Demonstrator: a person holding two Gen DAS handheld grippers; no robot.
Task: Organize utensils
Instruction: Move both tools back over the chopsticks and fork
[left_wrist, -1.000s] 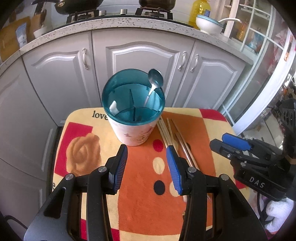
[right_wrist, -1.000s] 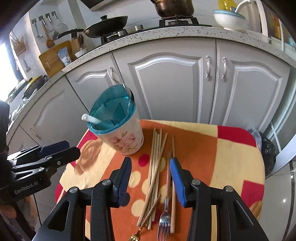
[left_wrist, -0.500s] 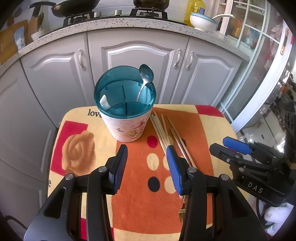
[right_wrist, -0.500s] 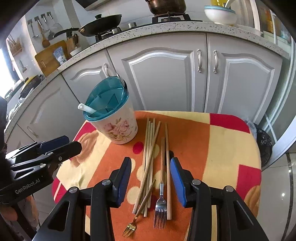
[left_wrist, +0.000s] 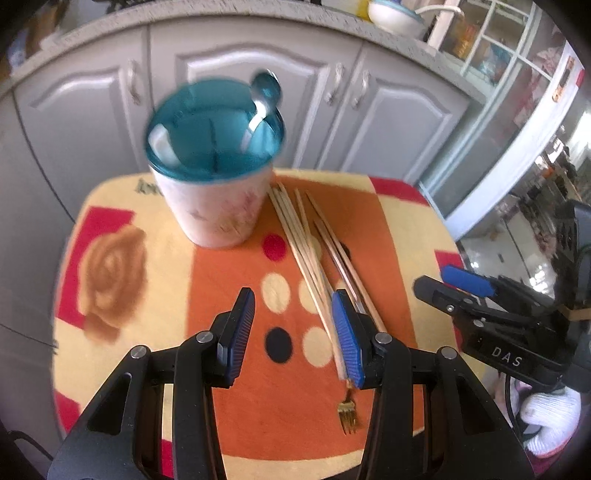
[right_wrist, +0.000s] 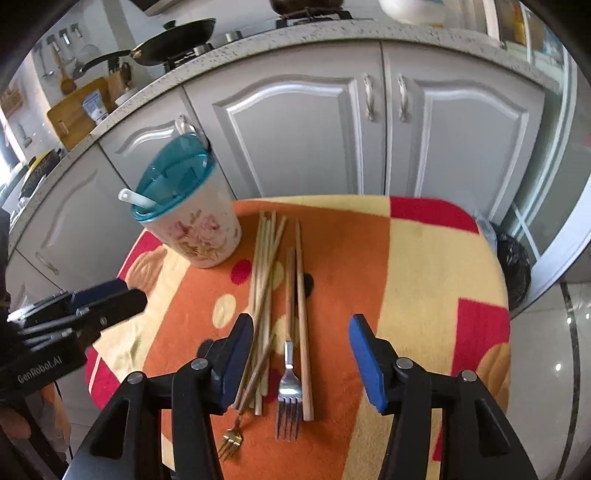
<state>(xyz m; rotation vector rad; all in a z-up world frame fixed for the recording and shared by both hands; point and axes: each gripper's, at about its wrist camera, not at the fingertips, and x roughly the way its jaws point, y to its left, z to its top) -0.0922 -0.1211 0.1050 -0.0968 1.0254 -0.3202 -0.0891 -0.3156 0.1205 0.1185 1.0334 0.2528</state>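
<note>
A floral utensil holder with a teal divided top stands at the back left of the patterned cloth. A metal spoon and a white spoon stick out of it. Wooden chopsticks, a silver fork and a small gold fork lie to its right. My right gripper hovers over the chopsticks and the silver fork; its jaws are opening and the pads touch nothing. My left gripper is open over bare cloth, just left of the chopsticks.
Grey cabinet doors and a speckled counter with pans rise behind the small table. A black bin bag sits on the floor at the right. The cloth's right half holds no objects.
Both grippers have come down and tilted toward the cloth, so the forks now show. The right gripper's jaws have spread wider. The left jaws keep their gap.
</note>
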